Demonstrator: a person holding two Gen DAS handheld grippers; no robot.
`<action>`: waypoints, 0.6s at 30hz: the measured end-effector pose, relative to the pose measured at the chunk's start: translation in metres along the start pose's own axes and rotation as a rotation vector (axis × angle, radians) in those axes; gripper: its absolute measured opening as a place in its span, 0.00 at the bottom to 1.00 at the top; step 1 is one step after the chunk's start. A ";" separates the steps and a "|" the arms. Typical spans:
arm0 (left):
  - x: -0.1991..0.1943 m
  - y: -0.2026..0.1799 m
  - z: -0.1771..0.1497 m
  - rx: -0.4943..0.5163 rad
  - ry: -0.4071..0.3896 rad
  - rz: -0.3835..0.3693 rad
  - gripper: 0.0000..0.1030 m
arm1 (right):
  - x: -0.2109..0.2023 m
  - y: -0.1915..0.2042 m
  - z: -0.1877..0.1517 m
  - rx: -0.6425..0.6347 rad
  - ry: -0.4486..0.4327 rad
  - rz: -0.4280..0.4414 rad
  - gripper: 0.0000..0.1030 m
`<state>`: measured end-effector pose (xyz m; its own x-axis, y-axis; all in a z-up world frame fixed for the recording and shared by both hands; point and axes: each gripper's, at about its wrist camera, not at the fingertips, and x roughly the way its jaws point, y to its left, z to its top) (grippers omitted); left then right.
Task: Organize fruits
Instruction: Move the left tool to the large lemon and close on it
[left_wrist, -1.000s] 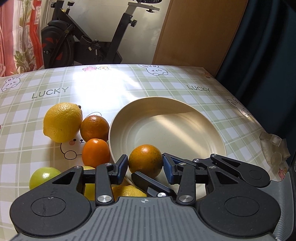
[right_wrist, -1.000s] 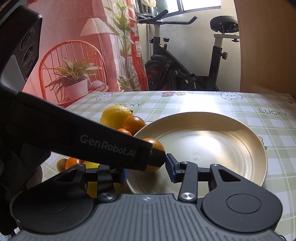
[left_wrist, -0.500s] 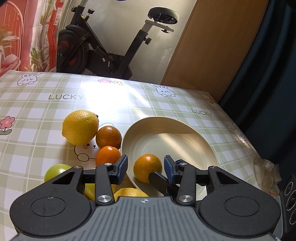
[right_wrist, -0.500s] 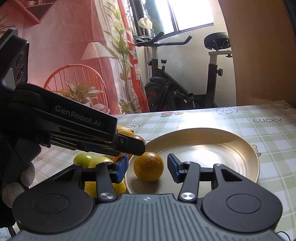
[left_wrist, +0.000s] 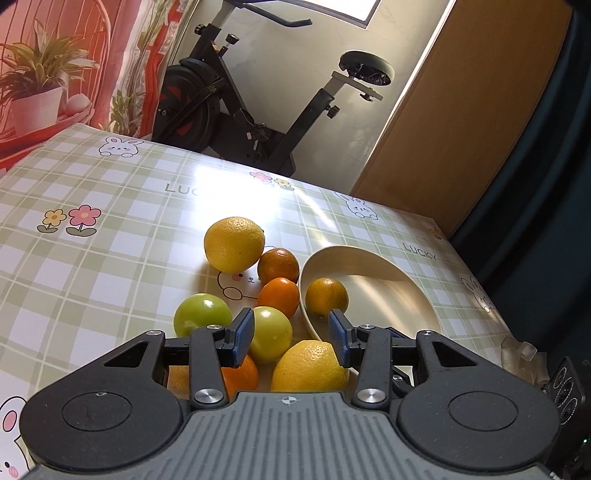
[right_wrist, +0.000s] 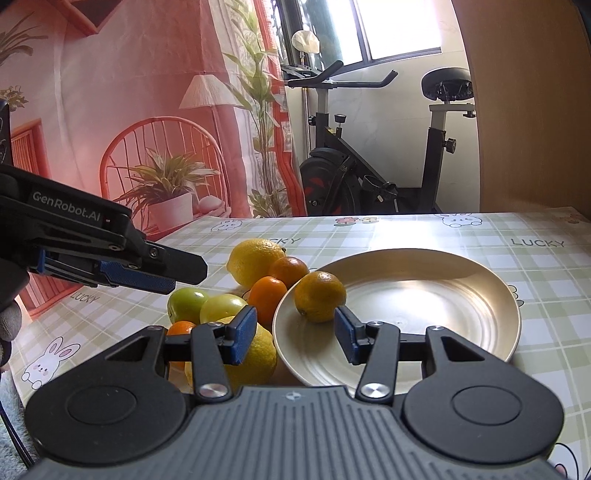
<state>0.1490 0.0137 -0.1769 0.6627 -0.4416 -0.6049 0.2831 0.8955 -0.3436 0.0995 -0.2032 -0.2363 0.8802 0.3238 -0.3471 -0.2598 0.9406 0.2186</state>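
Observation:
A cream plate holds one orange at its left rim. Left of the plate lies a heap of fruit: a big lemon, two small oranges, two green fruits, and a nearer lemon. My left gripper is open and empty, raised above the near fruits; in the right wrist view its fingers hang over the table left of the heap. My right gripper is open and empty at the plate's near rim.
The table wears a green checked cloth printed with rabbits and "LUCKY". A crumpled clear wrapper lies at its right edge. Behind the table stand an exercise bike, a wooden panel and a red printed curtain.
The left gripper has let go of the orange, left it in the plate, and drawn back up and to the left. The right gripper has also risen and pulled back a little.

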 end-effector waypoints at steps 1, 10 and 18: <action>0.001 -0.001 -0.001 0.001 0.003 0.003 0.45 | -0.002 0.003 0.000 -0.003 0.002 0.005 0.49; -0.008 0.004 -0.009 -0.002 0.001 -0.001 0.46 | -0.008 0.018 0.001 -0.055 0.025 0.028 0.50; -0.016 0.009 -0.020 -0.023 -0.001 -0.008 0.46 | -0.008 0.031 0.002 -0.102 0.061 0.040 0.54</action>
<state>0.1272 0.0272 -0.1846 0.6613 -0.4485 -0.6013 0.2722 0.8904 -0.3647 0.0854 -0.1769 -0.2255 0.8432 0.3640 -0.3955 -0.3361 0.9313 0.1406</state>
